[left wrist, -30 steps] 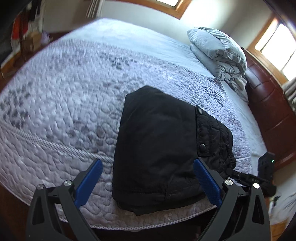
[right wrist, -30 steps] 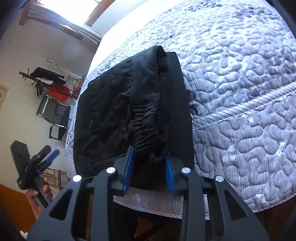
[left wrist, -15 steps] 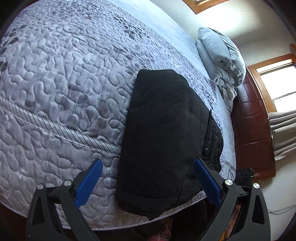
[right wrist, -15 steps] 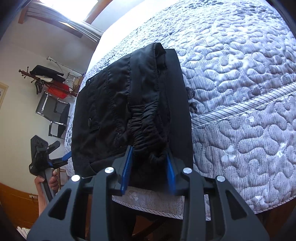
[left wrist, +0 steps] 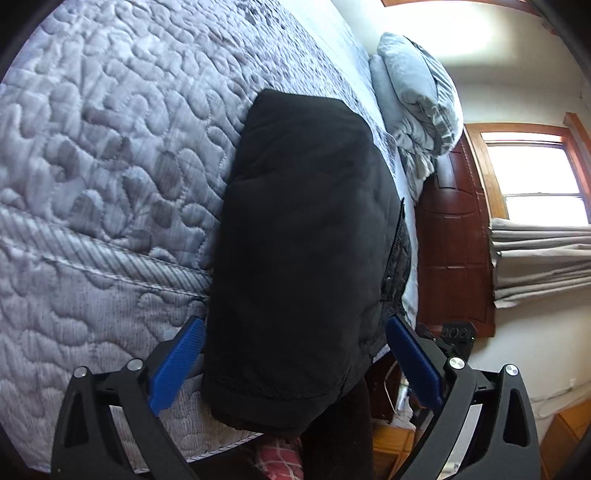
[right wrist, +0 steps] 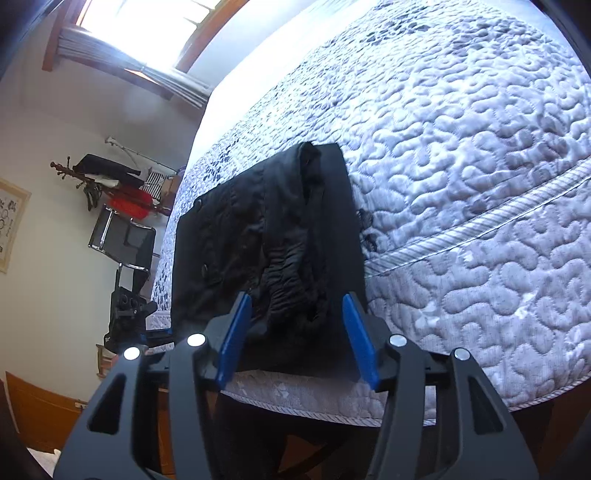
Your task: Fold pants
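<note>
Item: black pants (left wrist: 306,236), folded into a compact bundle, lying at the near edge of the bed (left wrist: 92,166). Long axis running away from me toward the pillows (left wrist: 417,99); gathered waistband facing the right claw (right wrist: 297,332). I am holding both claws spread, gripping nothing; left claw (left wrist: 295,354) straddling the bundle's near end. Step, as I judge: fold nearly finished. Next: tidying or withdrawing.

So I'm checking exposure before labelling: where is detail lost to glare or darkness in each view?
Left wrist view: the window is blown out, and the black pants show almost no fold detail. Right wrist view: the far bedspread washes to white near the bright window.
</note>
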Available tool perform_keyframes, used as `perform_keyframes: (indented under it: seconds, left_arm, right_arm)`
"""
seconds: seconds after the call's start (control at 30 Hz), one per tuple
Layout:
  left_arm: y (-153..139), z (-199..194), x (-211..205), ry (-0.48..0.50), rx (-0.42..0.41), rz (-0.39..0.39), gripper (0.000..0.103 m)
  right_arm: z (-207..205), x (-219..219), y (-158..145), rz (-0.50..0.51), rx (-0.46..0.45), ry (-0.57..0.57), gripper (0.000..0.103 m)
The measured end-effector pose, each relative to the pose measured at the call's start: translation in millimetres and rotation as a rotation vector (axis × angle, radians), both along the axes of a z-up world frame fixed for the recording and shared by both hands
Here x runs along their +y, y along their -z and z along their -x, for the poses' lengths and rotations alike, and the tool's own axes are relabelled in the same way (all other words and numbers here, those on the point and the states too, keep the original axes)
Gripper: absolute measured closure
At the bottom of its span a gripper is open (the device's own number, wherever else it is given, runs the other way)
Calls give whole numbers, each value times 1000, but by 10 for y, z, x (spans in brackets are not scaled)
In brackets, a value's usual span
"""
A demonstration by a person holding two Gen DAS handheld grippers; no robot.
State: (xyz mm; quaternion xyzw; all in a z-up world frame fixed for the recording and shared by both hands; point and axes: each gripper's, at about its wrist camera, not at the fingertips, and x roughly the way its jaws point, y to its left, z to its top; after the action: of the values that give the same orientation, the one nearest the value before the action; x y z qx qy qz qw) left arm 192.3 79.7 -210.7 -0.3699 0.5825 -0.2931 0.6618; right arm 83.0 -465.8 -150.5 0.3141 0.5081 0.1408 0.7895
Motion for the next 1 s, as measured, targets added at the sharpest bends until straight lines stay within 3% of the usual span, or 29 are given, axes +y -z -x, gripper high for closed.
perform_keyframes:
  seconds: [0.23,0.43,0.63,1.0]
  left_arm:
    - [125,-140,-34,65,16,39,4]
    - [144,-223,-149,154,20,3,4]
    - [123,-239,-219,189,15,39,4]
    - [161,-238,-402,259,15,-4,4]
  right_arm:
    - [-17,11,43,5,11,-10,50]
    - [-46,65,101,6,23,-35,45]
    - [-101,59,134,-6,30,-34,40]
    - [-210,9,129,-26,17,-76,23]
